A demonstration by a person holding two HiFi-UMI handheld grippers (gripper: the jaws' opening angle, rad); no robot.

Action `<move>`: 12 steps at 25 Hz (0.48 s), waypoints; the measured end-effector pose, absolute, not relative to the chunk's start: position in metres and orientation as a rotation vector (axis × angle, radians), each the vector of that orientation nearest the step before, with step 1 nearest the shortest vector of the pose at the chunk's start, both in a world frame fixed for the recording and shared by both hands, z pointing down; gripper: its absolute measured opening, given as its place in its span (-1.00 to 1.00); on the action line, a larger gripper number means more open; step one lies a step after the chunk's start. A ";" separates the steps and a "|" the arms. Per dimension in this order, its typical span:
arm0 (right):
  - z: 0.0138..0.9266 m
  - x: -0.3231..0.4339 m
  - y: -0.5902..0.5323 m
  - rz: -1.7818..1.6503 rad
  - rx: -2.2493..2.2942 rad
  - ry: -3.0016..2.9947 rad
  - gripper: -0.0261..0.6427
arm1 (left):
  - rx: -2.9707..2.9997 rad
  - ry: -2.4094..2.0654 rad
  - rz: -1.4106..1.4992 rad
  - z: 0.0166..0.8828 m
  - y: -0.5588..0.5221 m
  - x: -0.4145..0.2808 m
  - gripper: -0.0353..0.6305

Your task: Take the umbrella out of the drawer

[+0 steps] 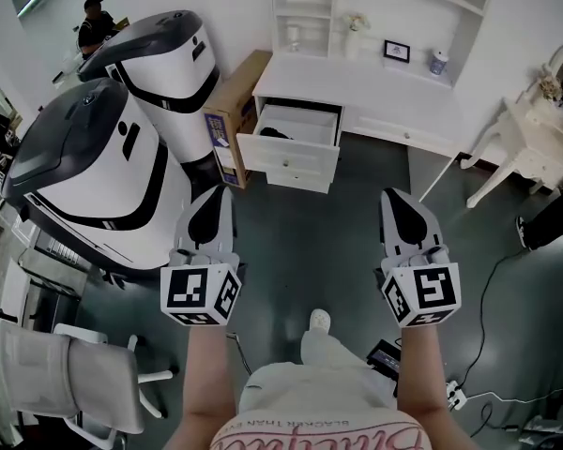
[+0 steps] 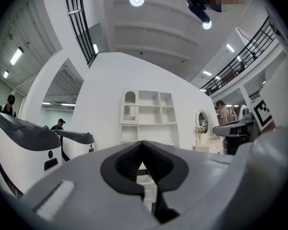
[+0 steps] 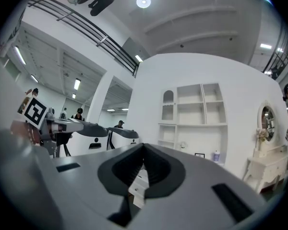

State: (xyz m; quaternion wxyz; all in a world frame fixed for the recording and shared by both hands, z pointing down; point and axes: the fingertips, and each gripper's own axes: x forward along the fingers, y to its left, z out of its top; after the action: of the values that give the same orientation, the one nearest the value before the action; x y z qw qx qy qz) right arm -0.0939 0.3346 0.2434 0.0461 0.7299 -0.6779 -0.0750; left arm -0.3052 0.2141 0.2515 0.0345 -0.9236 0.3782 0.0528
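Note:
A white desk [image 1: 385, 87] stands across the dark floor with its left drawer [image 1: 289, 156] pulled open. A dark object, apparently the umbrella [image 1: 275, 133], lies inside the drawer toward its left. My left gripper [image 1: 216, 197] and right gripper [image 1: 395, 200] are held side by side well short of the desk, both pointing at it. The jaws of each are shut with nothing between them. The left gripper [image 2: 143, 143] in the left gripper view and the right gripper [image 3: 143, 146] in the right gripper view both face the white shelf unit [image 3: 201, 109] above the desk.
Two large white-and-grey machines [image 1: 103, 176] stand at the left, with a cardboard box [image 1: 230, 120] against the desk's side. A white vanity table [image 1: 535, 139] is at the right and an office chair [image 1: 66, 373] at the bottom left. Cables and a power strip [image 1: 455, 397] lie at the lower right.

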 end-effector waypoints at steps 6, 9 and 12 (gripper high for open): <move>0.241 -0.034 0.292 -0.230 2.206 -2.093 -0.90 | -2.809 1.160 0.129 0.241 0.179 -0.245 -0.87; 0.242 -0.012 0.275 -0.224 2.184 -2.115 -0.90 | -2.793 1.168 0.124 0.240 0.167 -0.222 -0.87; 0.245 0.007 0.261 -0.220 2.171 -2.126 -0.90 | -2.793 1.175 0.120 0.243 0.154 -0.201 -0.87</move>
State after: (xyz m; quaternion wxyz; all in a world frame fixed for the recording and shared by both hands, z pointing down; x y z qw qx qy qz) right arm 0.0070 0.2614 0.2451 0.0472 0.7118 -0.6970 -0.0723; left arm -0.2013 0.1545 0.2429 0.0547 -0.9196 0.3869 0.0396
